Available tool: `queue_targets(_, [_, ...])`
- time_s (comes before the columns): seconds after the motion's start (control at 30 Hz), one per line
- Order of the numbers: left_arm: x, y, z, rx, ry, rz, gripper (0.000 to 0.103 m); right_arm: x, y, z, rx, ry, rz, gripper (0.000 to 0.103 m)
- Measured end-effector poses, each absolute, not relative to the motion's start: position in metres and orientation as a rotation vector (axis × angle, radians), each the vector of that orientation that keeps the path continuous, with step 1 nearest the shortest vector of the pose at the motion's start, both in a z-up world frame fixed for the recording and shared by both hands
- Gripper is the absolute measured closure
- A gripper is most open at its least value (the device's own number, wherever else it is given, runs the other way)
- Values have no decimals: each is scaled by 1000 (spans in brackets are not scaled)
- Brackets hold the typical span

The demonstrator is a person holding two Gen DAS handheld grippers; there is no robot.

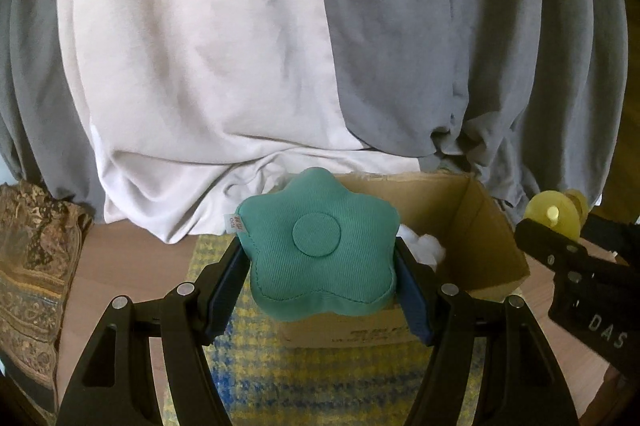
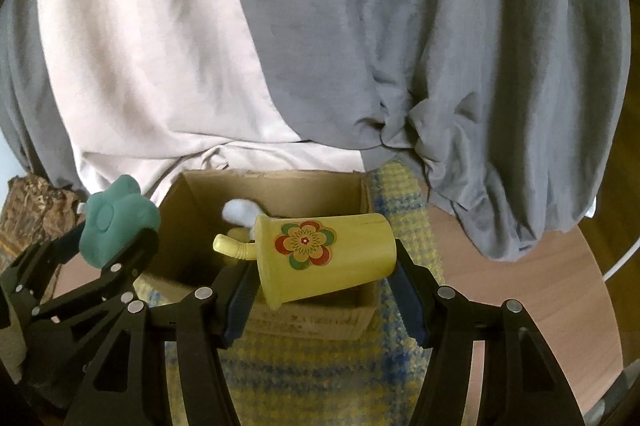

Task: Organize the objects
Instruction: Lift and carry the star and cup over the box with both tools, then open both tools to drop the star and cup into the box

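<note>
Grey and white draped sheets are filling the background; your left gripper is clamping the teal star-shaped fabric cushion, your right gripper the sideways yellow flower-printed plastic cup, both above the open cardboard box holding white stuffing.

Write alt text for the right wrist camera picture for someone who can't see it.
The right gripper holds a yellow cup with a flower print, tipped sideways, in front of an open cardboard box. Beside it, the left gripper holds a green flower-shaped cushion.
</note>
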State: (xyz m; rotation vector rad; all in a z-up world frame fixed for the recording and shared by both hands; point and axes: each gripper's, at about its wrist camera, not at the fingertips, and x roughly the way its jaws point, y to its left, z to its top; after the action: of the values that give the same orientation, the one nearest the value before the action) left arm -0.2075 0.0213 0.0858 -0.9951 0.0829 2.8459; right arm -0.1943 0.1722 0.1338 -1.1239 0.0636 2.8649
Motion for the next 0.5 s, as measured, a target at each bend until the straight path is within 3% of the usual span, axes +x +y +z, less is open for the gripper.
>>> queue_targets(0.5, [-250, 26, 72, -1110, 54, 2744, 30, -235, 176, 125, -1215, 51, 2822, 41])
